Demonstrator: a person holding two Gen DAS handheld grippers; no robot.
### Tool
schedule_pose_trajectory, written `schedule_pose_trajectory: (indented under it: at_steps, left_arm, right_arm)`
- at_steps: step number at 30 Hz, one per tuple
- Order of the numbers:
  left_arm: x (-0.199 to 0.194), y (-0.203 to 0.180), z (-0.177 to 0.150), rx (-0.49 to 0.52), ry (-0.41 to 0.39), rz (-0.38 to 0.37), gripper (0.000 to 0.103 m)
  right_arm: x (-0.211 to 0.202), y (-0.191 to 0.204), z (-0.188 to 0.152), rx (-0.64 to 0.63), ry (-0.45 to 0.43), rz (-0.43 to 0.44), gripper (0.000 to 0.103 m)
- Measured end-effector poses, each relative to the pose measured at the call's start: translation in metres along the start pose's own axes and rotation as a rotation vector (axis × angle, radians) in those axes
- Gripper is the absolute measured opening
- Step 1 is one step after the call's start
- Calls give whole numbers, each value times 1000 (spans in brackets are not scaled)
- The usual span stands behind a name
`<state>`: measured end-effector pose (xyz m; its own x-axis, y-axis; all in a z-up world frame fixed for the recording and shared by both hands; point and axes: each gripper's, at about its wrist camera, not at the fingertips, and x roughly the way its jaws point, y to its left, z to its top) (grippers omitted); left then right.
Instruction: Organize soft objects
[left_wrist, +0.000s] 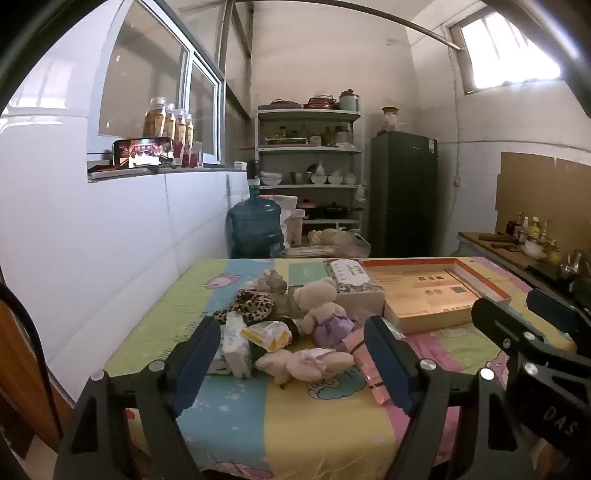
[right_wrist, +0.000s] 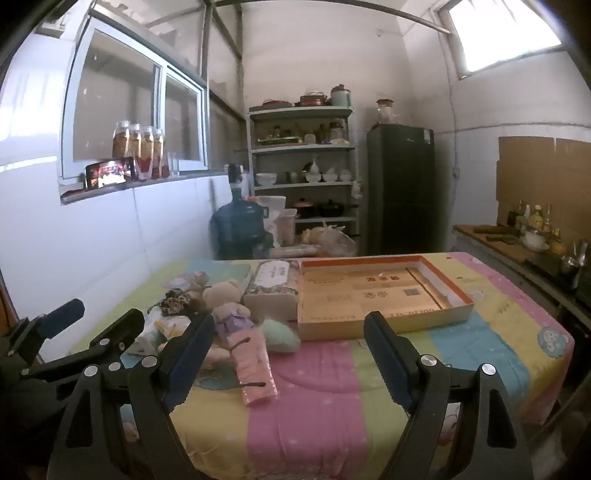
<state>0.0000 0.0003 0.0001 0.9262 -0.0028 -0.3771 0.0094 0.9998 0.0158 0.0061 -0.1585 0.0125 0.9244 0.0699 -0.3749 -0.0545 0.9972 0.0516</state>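
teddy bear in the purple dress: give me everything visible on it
The teddy bear is cream plush with round ears, wearing a lilac dress with a frilly skirt. It sits roughly upright in the pile of soft things on the striped bedsheet, leaning back against the floral tissue box. A pink packet lies against its front, and a leopard-print cloth sits beside it. Neither pair of tongs touches it.

The left tool (left_wrist: 291, 354) hangs with its jaws wide apart and nothing between them, above a worktop covered in a pastel striped cartoon cloth (left_wrist: 325, 417). Beyond it lies a heap of soft things: a cream teddy bear in a purple dress (left_wrist: 323, 306), a leopard-print fabric piece (left_wrist: 251, 304), a white tissue pack (left_wrist: 236, 343). An orange-rimmed shallow cardboard box (left_wrist: 436, 291) sits just right of them.
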Motion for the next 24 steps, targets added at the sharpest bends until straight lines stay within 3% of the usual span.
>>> schedule_pose_trajectory:
  at_steps: [24]
  left_arm:
    - [-4,-3,-1,-6,-5,-7,80]
  right_arm:
    - [-1,1,0,18,-7,7,84]
